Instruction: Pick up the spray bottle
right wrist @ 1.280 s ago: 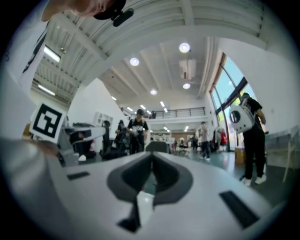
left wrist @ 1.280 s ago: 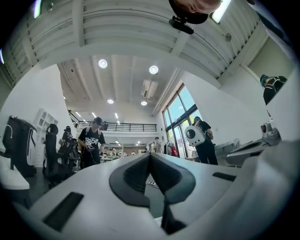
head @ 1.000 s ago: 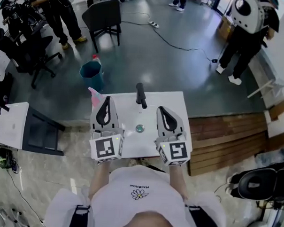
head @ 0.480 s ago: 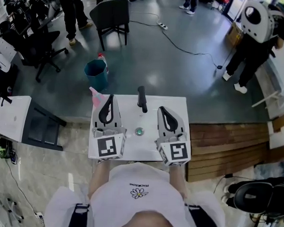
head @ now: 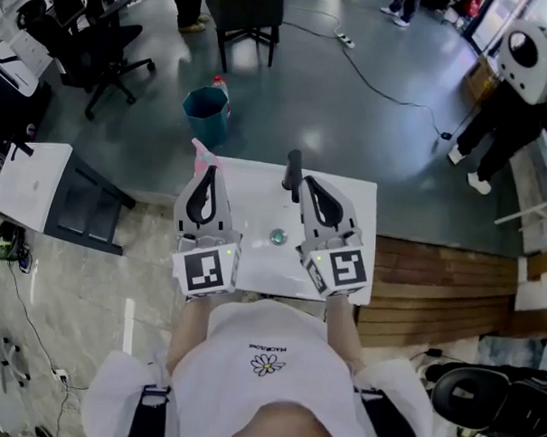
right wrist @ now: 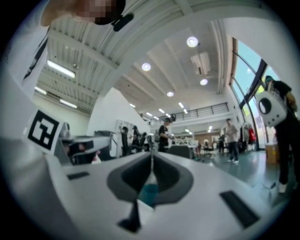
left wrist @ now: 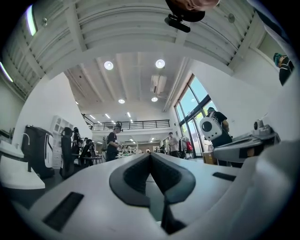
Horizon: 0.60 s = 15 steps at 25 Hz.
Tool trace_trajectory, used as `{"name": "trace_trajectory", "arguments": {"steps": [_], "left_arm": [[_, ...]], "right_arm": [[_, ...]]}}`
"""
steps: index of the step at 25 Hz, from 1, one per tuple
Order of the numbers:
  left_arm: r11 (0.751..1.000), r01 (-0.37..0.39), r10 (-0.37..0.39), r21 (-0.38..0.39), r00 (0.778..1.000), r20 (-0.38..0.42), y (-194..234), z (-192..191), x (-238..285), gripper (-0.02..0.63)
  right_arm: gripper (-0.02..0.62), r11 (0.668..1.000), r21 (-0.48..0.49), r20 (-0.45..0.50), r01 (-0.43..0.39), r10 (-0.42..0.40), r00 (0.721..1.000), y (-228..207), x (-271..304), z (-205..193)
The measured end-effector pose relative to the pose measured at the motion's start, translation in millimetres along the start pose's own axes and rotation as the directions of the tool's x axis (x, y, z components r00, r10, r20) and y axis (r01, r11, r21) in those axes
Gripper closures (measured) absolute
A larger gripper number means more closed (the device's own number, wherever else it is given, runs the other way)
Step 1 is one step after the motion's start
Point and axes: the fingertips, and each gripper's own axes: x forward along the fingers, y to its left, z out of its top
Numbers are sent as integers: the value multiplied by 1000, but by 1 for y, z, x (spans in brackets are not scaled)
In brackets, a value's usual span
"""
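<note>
**Desk:** Far left, a blue bin [head: 206, 117] stands on the floor beyond the white table [head: 256, 199]. Where is your spray bottle?

**Field:** The pink spray bottle [head: 202, 154] stands at the table's far left corner, just ahead of your left gripper [head: 207, 176], whose jaws are pressed together on nothing

**Desk:** And further right?

**Field:** A small green round object [head: 277, 236] lies on the table between your two grippers. A black cylinder [head: 292, 169] sits near the far edge, just beside the tip of your right gripper [head: 305, 181], its jaws likewise closed and empty
</note>
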Motion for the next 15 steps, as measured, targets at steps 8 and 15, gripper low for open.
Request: {"name": "trace_trajectory", "arguments": {"steps": [8,15], "left_arm": [[993,-121,121,7,993,-6,35,10,-16,586],[984,-176,177,26,984,-30,56,1,-25,586]], "right_arm": [[483,972,73,5,-223,224,975,37,63,14],[440,947,112,-27,-300,305,952,63,103,-3]]}}
